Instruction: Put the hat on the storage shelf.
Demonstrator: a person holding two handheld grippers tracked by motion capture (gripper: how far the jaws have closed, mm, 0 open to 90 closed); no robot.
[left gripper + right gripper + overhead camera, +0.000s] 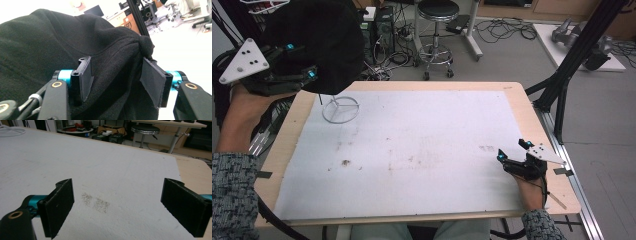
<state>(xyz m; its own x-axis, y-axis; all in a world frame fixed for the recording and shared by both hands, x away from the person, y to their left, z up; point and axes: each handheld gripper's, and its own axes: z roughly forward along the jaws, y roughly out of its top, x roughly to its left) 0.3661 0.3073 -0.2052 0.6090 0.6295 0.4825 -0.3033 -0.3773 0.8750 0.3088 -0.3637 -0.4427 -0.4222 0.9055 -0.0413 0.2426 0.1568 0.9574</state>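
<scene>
I am holding the left tool (299, 72) up over the far left corner of the counter (517, 100), with a black knit hat (319, 42) hanging at its jaws. In the left gripper view the hat (50, 45) is bunching between the two black pads (86, 75); the left pad is lying against the fabric and the right pad is touching the bunched fold at its top edge, but I cannot tell whether they are pressing on the cloth or only standing beside it. The hat is hanging above a white wire stand (340, 109), whose round base is resting on the white mat (412, 150) that is covering most of the counter; a thin upright rod is rising from the stand toward the underside of the hat.

I am keeping the right tool (514, 150) low at the near right edge of the mat, well apart from the hat and the stand. In the right gripper view its jaws are standing wide apart with nothing between them, and the right tool (117, 205) is looking across the bare white mat (100, 165), where a small brownish stain (96, 202) is lying just ahead
</scene>
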